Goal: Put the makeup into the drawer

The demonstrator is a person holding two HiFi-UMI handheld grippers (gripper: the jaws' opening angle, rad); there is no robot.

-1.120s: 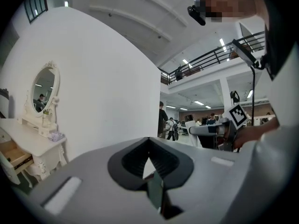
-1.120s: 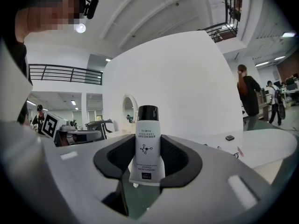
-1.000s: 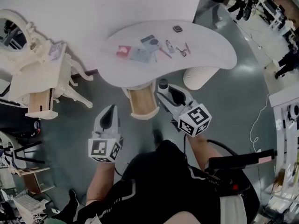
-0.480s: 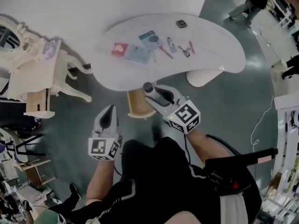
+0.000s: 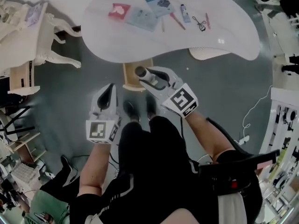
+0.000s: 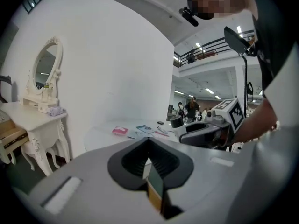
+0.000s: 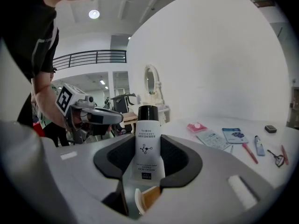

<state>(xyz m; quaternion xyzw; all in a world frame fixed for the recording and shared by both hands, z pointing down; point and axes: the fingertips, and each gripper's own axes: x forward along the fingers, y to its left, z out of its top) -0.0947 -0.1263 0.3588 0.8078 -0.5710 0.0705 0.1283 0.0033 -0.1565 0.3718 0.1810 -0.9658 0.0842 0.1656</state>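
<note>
The right gripper point(image 5: 150, 75) clamps the white bottle point(image 7: 148, 143); the left gripper point(image 6: 149, 160) is closed, empty.
It seems light, stiff and slippery; a mid-body hold suits it.

A plain white wall point(image 6: 117, 55) stood behind a kidney-shaped white table point(image 5: 140, 41), which rested on a grey-green floor point(image 5: 74, 92) with a ribbed white pedestal point(image 5: 208, 53) showing under its near edge. Beyond the table's left edge stood an ornate white dressing table point(image 5: 21, 50) with carved legs; an oval mirror point(image 6: 44, 71) rose from its top. Farther off, a dark balcony railing point(image 7: 88, 57) crossed an upper level, below a lit round ceiling lamp point(image 7: 94, 14).
</note>
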